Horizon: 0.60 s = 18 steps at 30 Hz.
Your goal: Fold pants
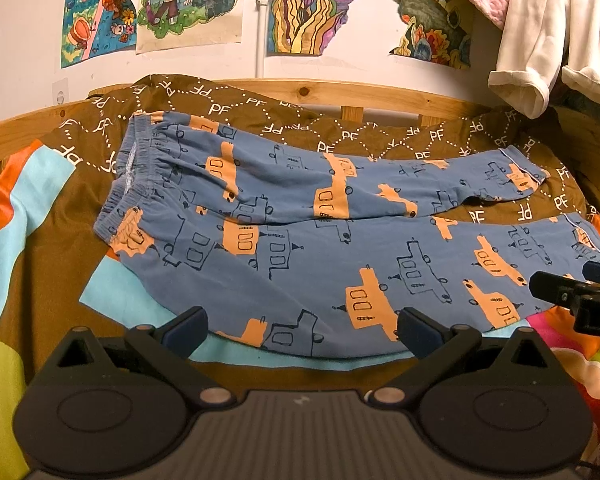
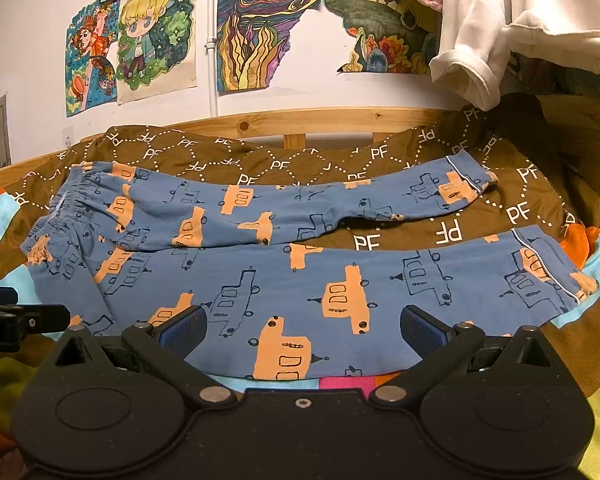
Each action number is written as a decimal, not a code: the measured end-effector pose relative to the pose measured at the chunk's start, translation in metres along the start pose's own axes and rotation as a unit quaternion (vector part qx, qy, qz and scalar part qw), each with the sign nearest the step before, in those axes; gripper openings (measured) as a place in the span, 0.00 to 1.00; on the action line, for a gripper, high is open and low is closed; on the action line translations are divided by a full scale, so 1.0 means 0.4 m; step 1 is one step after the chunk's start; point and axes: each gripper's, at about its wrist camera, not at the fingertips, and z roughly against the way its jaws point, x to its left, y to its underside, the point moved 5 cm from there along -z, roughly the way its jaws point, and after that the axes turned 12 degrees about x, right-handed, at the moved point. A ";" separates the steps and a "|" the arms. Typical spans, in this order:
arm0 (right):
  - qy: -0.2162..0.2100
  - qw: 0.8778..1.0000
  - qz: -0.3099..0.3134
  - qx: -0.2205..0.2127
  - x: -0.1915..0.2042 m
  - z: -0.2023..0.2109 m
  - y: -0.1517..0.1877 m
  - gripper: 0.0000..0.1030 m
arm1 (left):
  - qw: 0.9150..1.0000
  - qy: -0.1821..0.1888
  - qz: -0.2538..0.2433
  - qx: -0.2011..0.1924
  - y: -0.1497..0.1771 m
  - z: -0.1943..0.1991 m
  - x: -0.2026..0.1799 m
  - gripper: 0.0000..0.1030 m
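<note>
The left gripper [image 1: 302, 330], black with blue-padded fingers, gapes wide and holds nothing, poised at the near edge of the blue cotton pants [image 1: 300, 272] printed with orange trucks. The right gripper [image 2: 304, 330] is equally wide and empty. The pants lie flat, legs spread apart, waistband to the left, on a brown "PF"-patterned quilt [image 2: 284, 164] beside a wooden bed rail [image 2: 300, 118].

Your left gripper [image 1: 302, 330] hides part of the near edge of the pants [image 1: 300, 272]. The white garment [image 1: 540, 40] runs off the frame's top right. The drawings [image 2: 256, 28] are cropped at the top.
</note>
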 end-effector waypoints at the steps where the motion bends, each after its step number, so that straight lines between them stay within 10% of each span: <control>1: 0.001 1.000 0.000 0.000 0.001 0.000 0.000 0.99 | 1.000 0.000 0.001 0.001 0.006 -0.006 0.001 1.00; 8: 0.002 1.000 0.004 0.000 -0.003 -0.004 -0.028 0.99 | 1.000 -0.001 -0.001 0.029 -0.037 -0.024 0.022 1.00; 18: -0.086 0.991 0.094 0.033 -0.077 -0.096 -0.287 0.99 | 0.987 -0.077 -0.136 0.029 -0.428 -0.019 0.123 1.00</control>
